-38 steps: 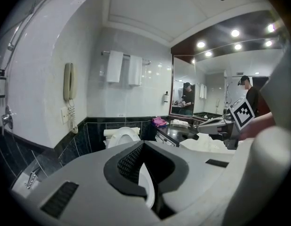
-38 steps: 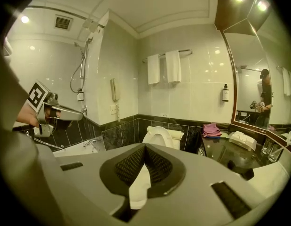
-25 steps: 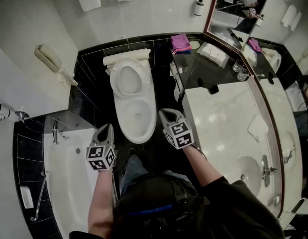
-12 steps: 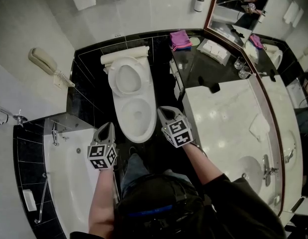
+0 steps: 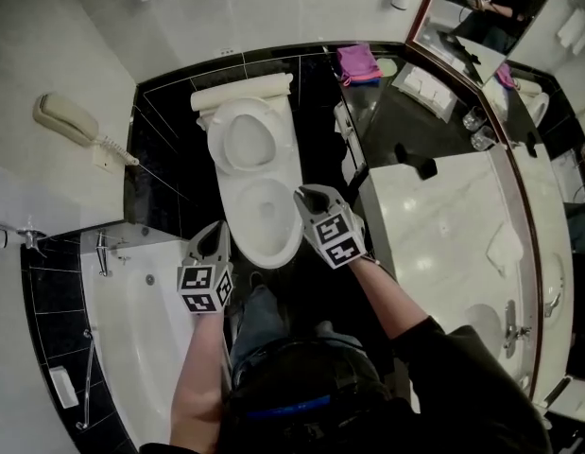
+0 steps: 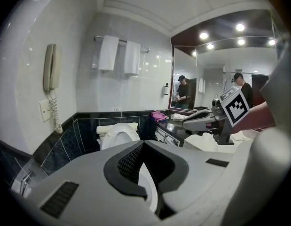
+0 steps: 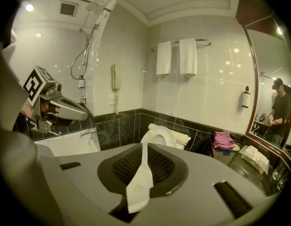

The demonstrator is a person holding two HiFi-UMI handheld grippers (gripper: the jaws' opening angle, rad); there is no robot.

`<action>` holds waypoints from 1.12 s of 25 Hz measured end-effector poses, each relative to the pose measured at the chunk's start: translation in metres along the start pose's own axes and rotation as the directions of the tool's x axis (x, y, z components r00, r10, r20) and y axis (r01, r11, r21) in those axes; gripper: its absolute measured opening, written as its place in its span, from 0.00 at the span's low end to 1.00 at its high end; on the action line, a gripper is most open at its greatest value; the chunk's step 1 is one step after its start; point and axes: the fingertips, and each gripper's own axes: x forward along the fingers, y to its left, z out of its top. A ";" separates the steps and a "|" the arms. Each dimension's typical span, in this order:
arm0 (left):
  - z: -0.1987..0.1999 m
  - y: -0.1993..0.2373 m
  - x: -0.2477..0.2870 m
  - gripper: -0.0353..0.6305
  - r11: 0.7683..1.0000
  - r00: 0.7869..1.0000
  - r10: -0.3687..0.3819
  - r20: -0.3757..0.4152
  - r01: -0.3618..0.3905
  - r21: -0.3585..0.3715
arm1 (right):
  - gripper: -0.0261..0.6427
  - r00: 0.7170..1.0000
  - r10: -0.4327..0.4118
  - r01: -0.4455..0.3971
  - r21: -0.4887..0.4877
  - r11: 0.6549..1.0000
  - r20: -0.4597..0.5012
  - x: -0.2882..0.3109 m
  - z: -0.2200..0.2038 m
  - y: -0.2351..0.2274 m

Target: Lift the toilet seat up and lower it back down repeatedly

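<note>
The white toilet [image 5: 264, 218] stands against the black tiled wall. Its seat [image 5: 247, 143] is raised and leans back against the tank, leaving the bowl rim bare. My right gripper [image 5: 307, 197] hovers by the bowl's right rim. Its jaws are opening to a narrow gap with nothing between them; in the right gripper view [image 7: 144, 147] only the raised seat [image 7: 159, 134] shows through the gap. My left gripper [image 5: 214, 236] hangs at the bowl's front left, jaws slightly apart and empty [image 6: 143, 147]. Neither gripper touches the toilet.
A wall telephone [image 5: 70, 121] hangs at the left. The bathtub [image 5: 131, 339] lies beside my left arm. A marble vanity counter [image 5: 443, 244] with a dark shelf and a pink cloth [image 5: 358, 61] runs along the right, with a mirror [image 5: 490, 12] behind it.
My right gripper has moved forward and left, closer to the bowl's right rim. The left gripper has crept slightly nearer the bowl. The raised seat has not moved.
</note>
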 end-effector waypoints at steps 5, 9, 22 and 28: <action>-0.004 0.032 0.044 0.03 1.000 0.999 -0.018 -0.032 0.018 -0.007 | 0.20 0.998 0.037 -0.039 -0.048 0.998 -0.044 0.066 0.010 -0.008; -0.005 0.055 0.087 0.03 0.999 0.998 -0.037 -0.044 0.037 0.004 | 0.26 0.996 0.051 -0.059 -0.109 0.992 -0.073 0.122 0.019 -0.021; -0.015 0.125 0.212 0.03 0.995 0.994 -0.092 -0.061 0.095 0.039 | 0.41 0.978 0.007 -0.076 -0.328 0.942 -0.208 0.284 0.027 -0.074; -0.027 0.144 0.260 0.03 0.993 0.991 -0.113 -0.066 0.116 0.030 | 0.41 0.968 -0.052 -0.066 -0.450 0.891 -0.244 0.342 0.034 -0.096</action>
